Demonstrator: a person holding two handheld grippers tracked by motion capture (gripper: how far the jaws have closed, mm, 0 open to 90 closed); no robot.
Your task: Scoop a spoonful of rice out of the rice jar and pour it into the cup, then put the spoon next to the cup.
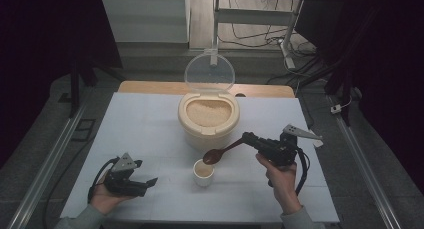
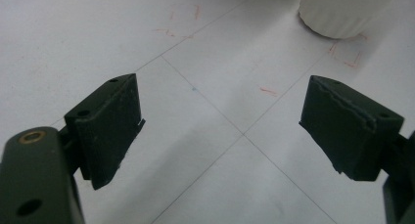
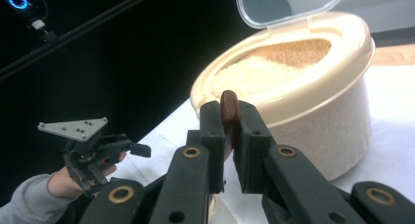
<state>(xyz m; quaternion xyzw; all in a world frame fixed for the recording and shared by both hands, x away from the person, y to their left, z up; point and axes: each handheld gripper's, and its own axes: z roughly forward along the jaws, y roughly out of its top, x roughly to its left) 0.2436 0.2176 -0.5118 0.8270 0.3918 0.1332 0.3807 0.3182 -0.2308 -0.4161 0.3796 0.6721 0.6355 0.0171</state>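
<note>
Gripped edge-on between the black jaws of the right gripper [image 3: 229, 136], a brown spoon [image 1: 222, 151] has its handle clamped tight, the jaws pressed together on it. From the high view the spoon reaches left from that gripper, its bowl hanging just over the rim of a small white cup [image 1: 203, 173] that stands on the white table [image 1: 145, 134]. The spoon's bowl is tilted over the cup's mouth; whether it carries any grain I cannot tell. Just behind the cup sits a cream rice container [image 1: 208, 120], filled with pale rice, its clear lid [image 1: 209, 71] standing upright at the back. In the right gripper view the container rises right behind the clamped handle. Well to the left of the cup, the left gripper [image 1: 142, 183] rests low near the table's front edge in the person's hand, its jaws spread wide with nothing between them; in its own view the ribbed base of the cup [image 2: 342, 11] shows at the top.
</note>
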